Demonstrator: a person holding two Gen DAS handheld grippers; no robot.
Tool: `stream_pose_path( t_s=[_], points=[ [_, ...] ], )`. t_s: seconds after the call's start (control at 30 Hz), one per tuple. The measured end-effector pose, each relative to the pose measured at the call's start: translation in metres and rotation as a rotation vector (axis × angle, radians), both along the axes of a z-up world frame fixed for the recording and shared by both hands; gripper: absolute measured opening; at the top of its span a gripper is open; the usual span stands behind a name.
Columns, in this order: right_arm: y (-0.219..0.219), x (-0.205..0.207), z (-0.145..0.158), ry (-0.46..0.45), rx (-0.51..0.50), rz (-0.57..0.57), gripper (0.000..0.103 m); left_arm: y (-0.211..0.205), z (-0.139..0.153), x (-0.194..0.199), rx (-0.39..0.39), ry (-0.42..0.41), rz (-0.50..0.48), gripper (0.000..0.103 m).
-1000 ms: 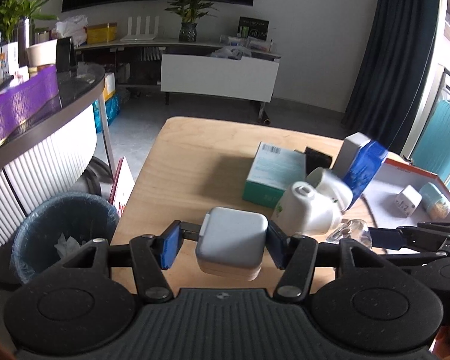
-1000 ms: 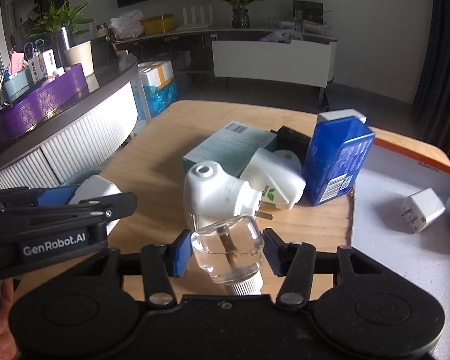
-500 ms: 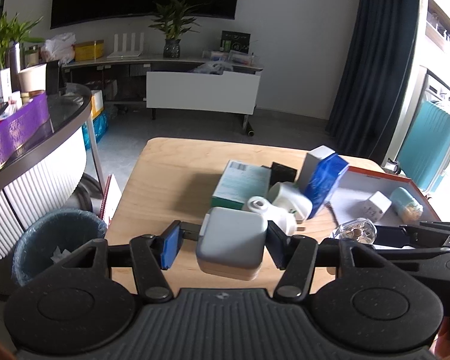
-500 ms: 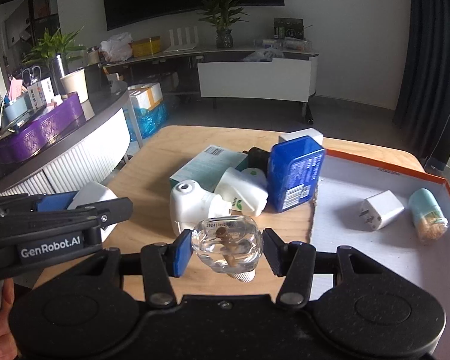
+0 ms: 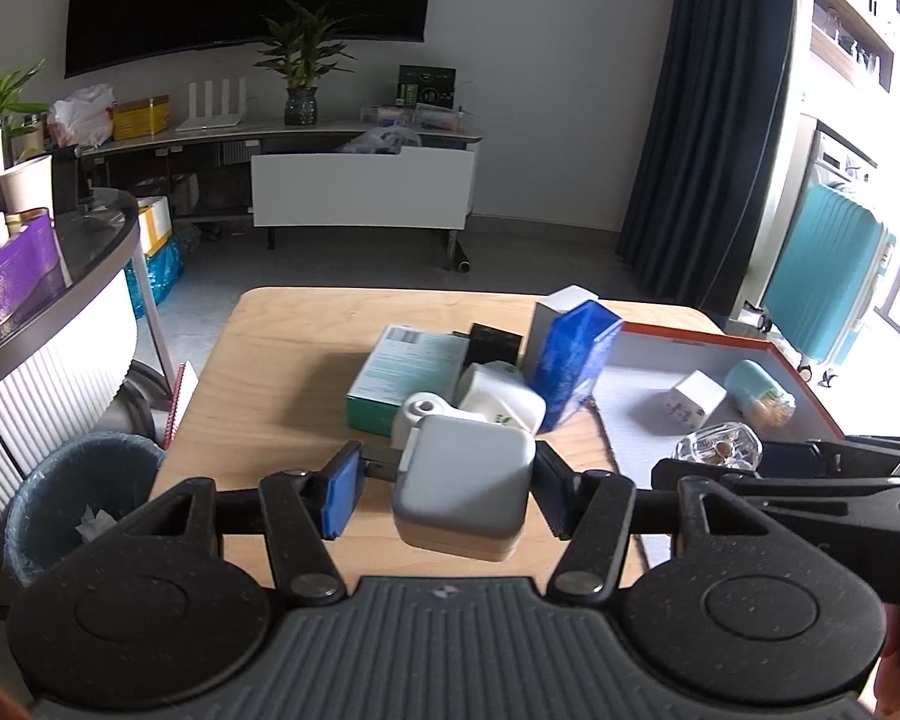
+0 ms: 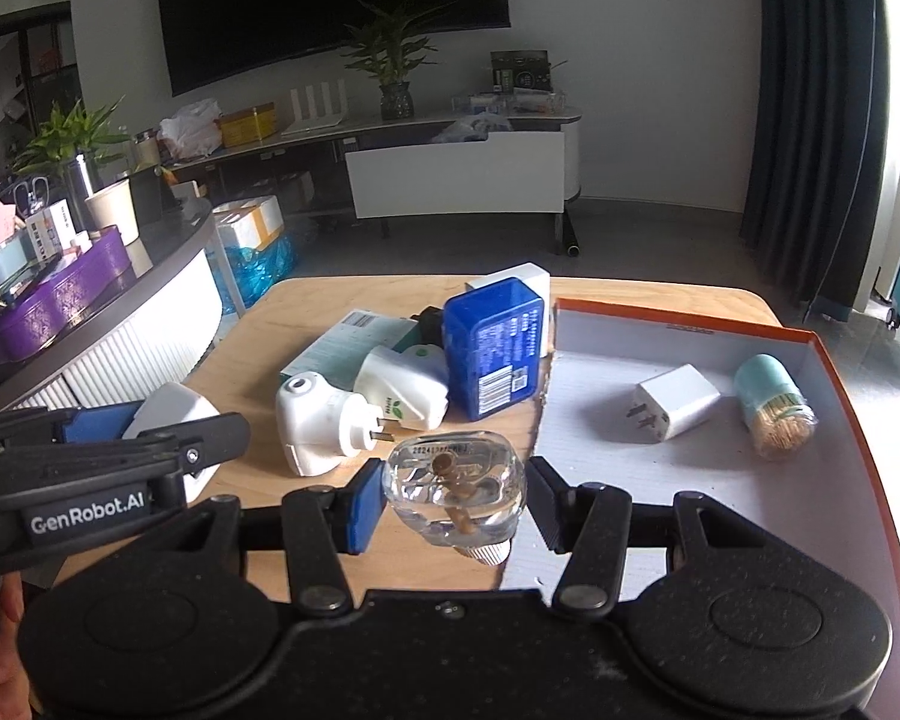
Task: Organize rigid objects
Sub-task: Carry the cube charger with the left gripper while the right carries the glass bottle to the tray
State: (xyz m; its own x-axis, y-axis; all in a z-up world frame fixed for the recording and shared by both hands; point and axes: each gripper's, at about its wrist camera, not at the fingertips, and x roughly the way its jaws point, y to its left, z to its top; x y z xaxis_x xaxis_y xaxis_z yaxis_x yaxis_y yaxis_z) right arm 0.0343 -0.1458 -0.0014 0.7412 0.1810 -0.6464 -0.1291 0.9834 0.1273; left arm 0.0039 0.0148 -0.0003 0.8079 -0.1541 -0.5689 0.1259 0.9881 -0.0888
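Two things are carried above the wooden table (image 5: pixel 282 360); the left gripper (image 5: pixel 447 489) is clamped on a white charger block (image 5: pixel 462 489), and the right gripper (image 6: pixel 453 501) is clamped on a clear glass bottle (image 6: pixel 456 489) with a wick inside and its threaded neck pointing toward the camera; both hang just over the near edge of the table; beyond them lie two white plug-in units (image 6: pixel 324 423), a green box (image 5: pixel 405 375) and an upright blue box (image 6: pixel 495 345), all close together; to the right sits an orange-rimmed tray (image 6: pixel 690 324) holding a white plug adapter (image 6: pixel 675 402) and a toothpick jar (image 6: pixel 774 405) on its side; a bin (image 5: pixel 75 492) stands on the floor at the left.
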Motion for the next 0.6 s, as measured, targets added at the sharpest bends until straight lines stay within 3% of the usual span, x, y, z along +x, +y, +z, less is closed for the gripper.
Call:
stream_pose_path(
  t_s=[0.6],
  points=[
    [-0.051, -0.011, -0.001, -0.016, 0.012, -0.114, 0.062, -0.044, -0.003, -0.001, 0.028, 0.005, -0.086, 0.059]
  ],
)
